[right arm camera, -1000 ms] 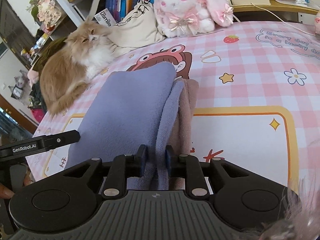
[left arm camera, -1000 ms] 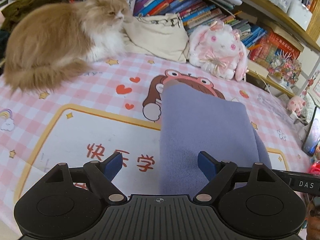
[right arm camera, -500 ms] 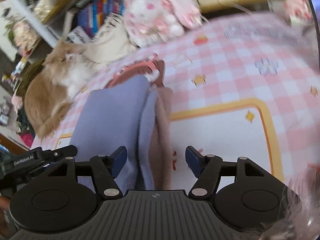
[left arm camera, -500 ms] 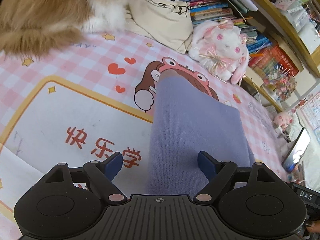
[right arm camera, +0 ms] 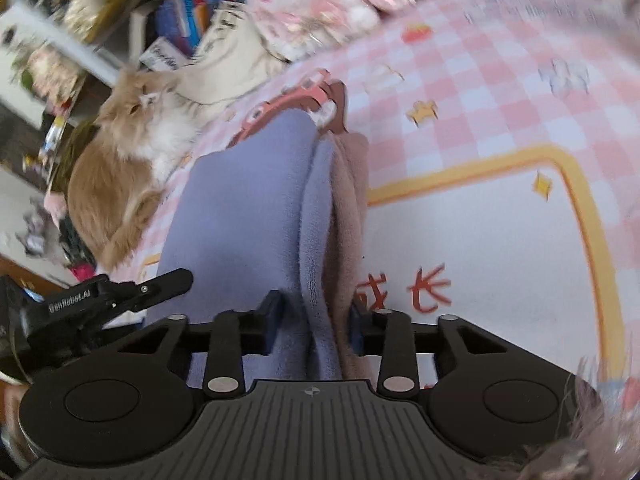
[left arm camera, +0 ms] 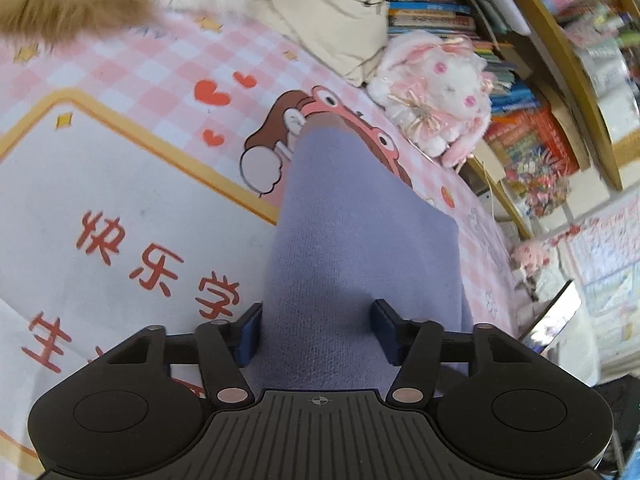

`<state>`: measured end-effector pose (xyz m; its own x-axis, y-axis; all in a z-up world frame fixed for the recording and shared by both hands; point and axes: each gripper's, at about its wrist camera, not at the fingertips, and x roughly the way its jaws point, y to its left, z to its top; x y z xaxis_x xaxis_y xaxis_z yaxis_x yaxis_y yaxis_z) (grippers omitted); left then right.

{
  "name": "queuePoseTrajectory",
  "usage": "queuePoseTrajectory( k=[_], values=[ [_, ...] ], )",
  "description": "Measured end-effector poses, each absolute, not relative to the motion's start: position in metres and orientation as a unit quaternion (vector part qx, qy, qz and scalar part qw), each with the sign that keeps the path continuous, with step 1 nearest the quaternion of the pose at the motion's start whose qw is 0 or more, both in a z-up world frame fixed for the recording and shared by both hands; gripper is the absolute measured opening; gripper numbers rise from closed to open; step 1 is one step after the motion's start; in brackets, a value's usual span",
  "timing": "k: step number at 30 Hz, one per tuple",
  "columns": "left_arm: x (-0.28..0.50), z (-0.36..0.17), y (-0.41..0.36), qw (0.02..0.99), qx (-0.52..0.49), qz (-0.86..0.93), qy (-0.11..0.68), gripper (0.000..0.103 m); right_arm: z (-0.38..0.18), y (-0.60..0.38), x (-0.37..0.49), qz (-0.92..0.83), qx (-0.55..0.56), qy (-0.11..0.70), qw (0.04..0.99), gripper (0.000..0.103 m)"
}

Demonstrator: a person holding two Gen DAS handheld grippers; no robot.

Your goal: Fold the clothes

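Note:
A folded lilac garment (left arm camera: 352, 220) lies lengthwise on the pink checked cartoon cover (left arm camera: 120, 200). My left gripper (left arm camera: 316, 328) straddles its near end, jaws closing, and both blue pads touch the bunched cloth between them. In the right wrist view the same garment (right arm camera: 248, 208) shows stacked lilac layers with a brown layer (right arm camera: 350, 200) along its right edge. My right gripper (right arm camera: 314, 320) is closing on that layered edge, and its pads press the lilac and brown folds. The left gripper's body (right arm camera: 120, 292) shows at the garment's left.
A fluffy ginger-and-white cat (right arm camera: 120, 168) sits on the cover at the far left, close to the garment. A cream canvas bag (left arm camera: 332, 20) and a pink plush rabbit (left arm camera: 436, 92) lie beyond it. Crowded bookshelves (left arm camera: 540, 140) run along the back.
The left gripper dipped toward the garment's near end and narrowed from wide open onto the cloth. The right gripper let go of the edge, opened, rolled, and has closed on it again.

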<state>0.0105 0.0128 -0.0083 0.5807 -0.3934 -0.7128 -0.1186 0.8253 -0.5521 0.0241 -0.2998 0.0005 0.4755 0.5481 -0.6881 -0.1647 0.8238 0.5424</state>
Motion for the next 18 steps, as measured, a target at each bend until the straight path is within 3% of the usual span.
queuePoseTrajectory(
  k=[5,10,15,18],
  values=[
    [0.004,0.01,-0.004,0.865,-0.225,-0.114,0.434,0.045,0.016,-0.295,0.013,0.22,0.143,0.425,0.866,0.026],
    [0.005,0.004,-0.007,0.845,-0.228,-0.132,0.466,0.047,0.012,-0.312,0.013,0.214,0.164,0.454,0.849,0.026],
    [0.01,-0.005,-0.002,0.836,-0.242,-0.122,0.478,0.063,0.002,-0.326,0.019,0.209,0.217,0.481,0.824,0.04],
    [0.017,-0.012,0.0,0.829,-0.255,-0.12,0.483,0.068,-0.007,-0.333,0.027,0.197,0.258,0.495,0.806,0.048]
  ],
)
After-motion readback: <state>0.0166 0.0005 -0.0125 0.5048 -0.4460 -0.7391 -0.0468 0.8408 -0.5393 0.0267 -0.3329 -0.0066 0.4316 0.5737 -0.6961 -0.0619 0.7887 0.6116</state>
